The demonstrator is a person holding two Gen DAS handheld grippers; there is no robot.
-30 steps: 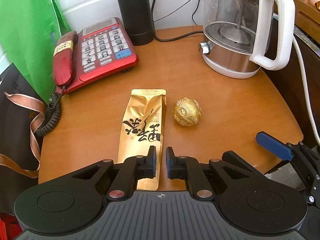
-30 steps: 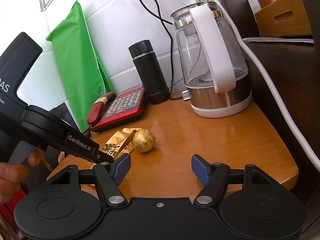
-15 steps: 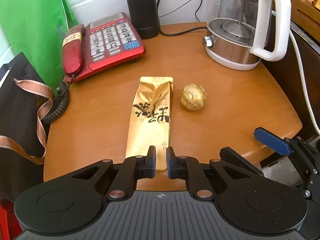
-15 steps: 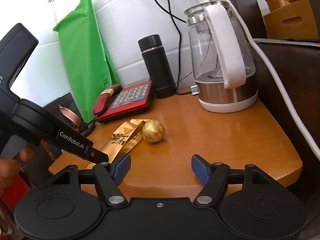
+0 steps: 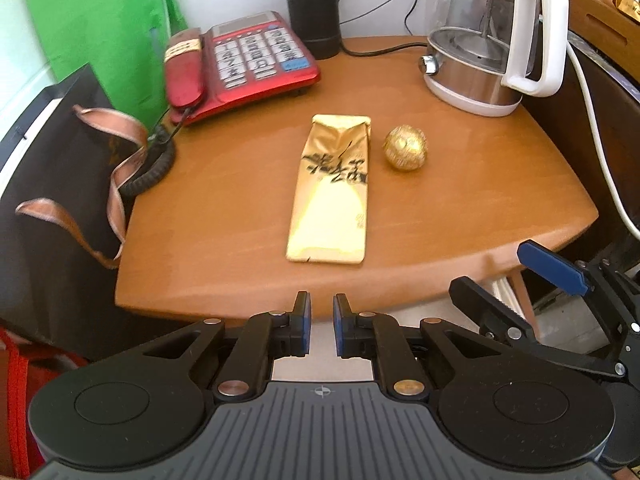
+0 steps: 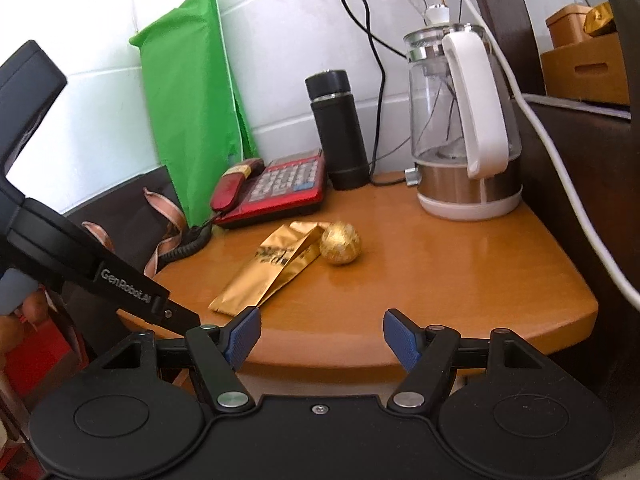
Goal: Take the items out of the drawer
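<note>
A gold foil tea packet (image 5: 330,196) with black writing lies flat in the middle of the small wooden table (image 5: 224,248). A gold foil ball (image 5: 405,148) rests just to its right. My left gripper (image 5: 322,320) hovers at the table's front edge, short of the packet, its pads a narrow gap apart with nothing between them. My right gripper (image 6: 322,336) stands open and empty at the front edge; the packet (image 6: 272,268) and ball (image 6: 341,243) lie beyond its left finger. No drawer shows.
A red telephone (image 5: 240,64), a black flask (image 5: 312,8) and a glass kettle (image 5: 480,52) stand at the table's back. A green bag (image 5: 92,20) and a black bag with ribbon handles (image 5: 48,160) are to the left. A dark cabinet (image 6: 580,200) with a white cable is on the right.
Both grippers have drawn back from the table. The left fingers were over the packet's near end and now sit past the table's front edge. The packet and ball have not moved.
</note>
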